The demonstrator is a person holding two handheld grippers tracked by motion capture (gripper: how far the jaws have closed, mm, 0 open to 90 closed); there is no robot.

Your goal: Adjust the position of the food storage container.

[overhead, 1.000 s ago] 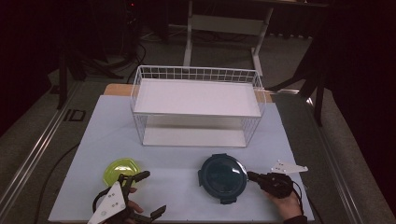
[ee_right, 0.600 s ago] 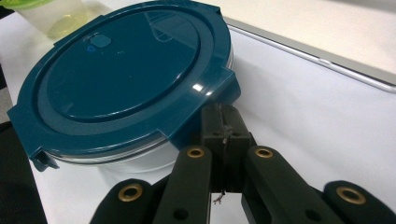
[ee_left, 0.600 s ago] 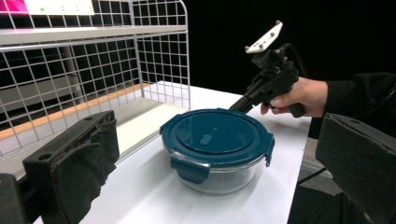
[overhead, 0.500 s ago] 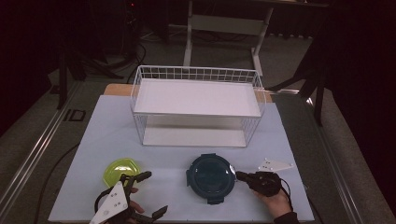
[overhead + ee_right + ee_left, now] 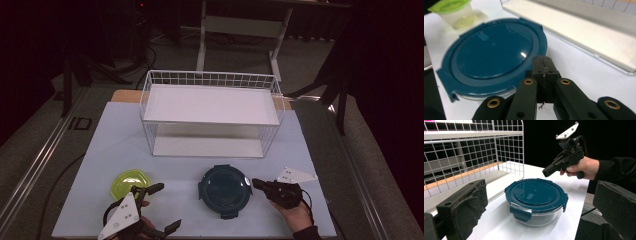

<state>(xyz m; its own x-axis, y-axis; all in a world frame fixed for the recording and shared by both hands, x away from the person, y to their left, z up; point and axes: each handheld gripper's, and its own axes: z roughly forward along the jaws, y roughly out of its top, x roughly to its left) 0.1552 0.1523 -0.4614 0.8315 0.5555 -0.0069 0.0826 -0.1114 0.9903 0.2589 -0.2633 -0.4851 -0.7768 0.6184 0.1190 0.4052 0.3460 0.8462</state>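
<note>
I see my right gripper (image 5: pixel 256 183), jaws pressed together on nothing, hovering just right of the blue-lidded container (image 5: pixel 223 189). Left gripper (image 5: pixel 162 206) gapes wide, empty, container well right.

"ID" on the floor (image 5: pixel 80 123)

Dark teal, lime green, white and black on a pale counter

The round container (image 5: pixel 224 190) has a dark teal lid over clear glass; the small cup (image 5: pixel 129 183) is pale, perhaps yellowish, under a lime-green lid. The wire rack (image 5: pixel 210 116) is white, a square grid pattern. Both hand-held grippers, left (image 5: pixel 162 207) and right (image 5: pixel 256 183), are black with light grey plates. The counter (image 5: pixel 120 145) is whitish.
</note>
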